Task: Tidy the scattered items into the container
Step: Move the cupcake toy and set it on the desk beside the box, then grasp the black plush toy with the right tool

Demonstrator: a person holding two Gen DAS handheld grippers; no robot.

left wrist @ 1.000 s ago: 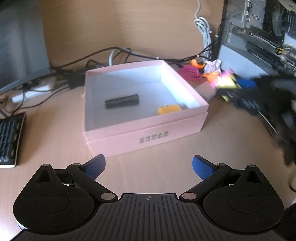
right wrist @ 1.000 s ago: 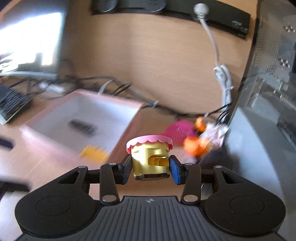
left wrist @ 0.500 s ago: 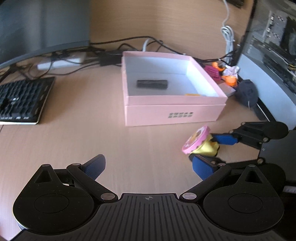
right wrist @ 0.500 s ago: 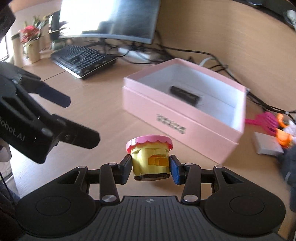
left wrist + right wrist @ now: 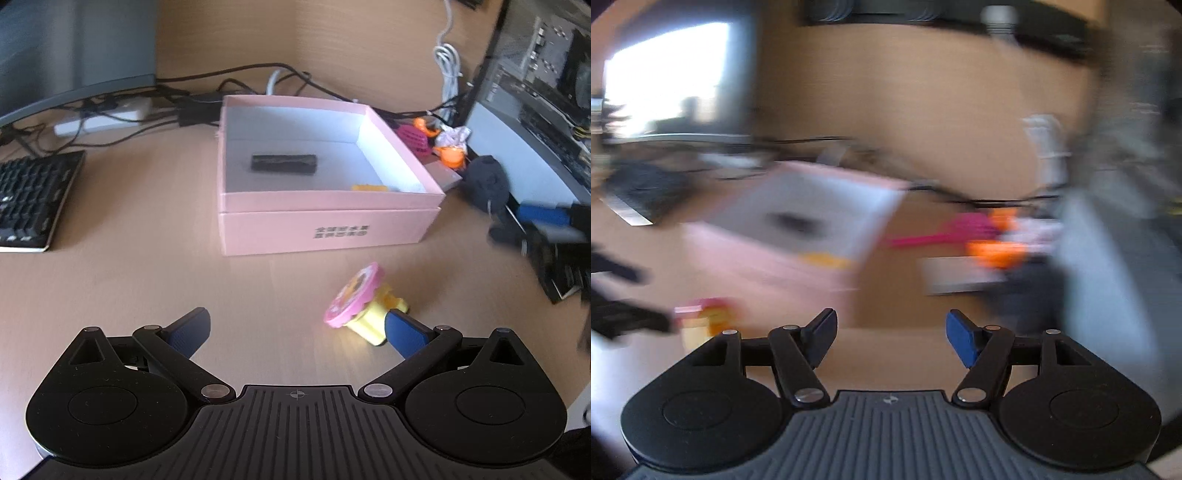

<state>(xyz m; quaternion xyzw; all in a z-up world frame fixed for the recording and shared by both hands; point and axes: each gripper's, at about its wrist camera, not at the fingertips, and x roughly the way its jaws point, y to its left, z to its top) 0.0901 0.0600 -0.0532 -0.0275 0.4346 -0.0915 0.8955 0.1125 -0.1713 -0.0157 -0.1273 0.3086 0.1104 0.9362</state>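
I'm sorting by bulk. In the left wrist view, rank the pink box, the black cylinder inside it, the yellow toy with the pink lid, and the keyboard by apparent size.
1. pink box
2. keyboard, cut off at the frame edge, so its full size is unsure
3. yellow toy with the pink lid, nearer the camera, so its lead is unsure
4. black cylinder

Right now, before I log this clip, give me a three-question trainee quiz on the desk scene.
1. True or false: the yellow toy with the pink lid lies inside the pink box.
2. Which items are in the box? A) black cylinder and yellow piece B) keyboard C) nothing
3. Fill in: both the left claw and the right claw are ____.

Key: 1 false; 2 A; 3 open.
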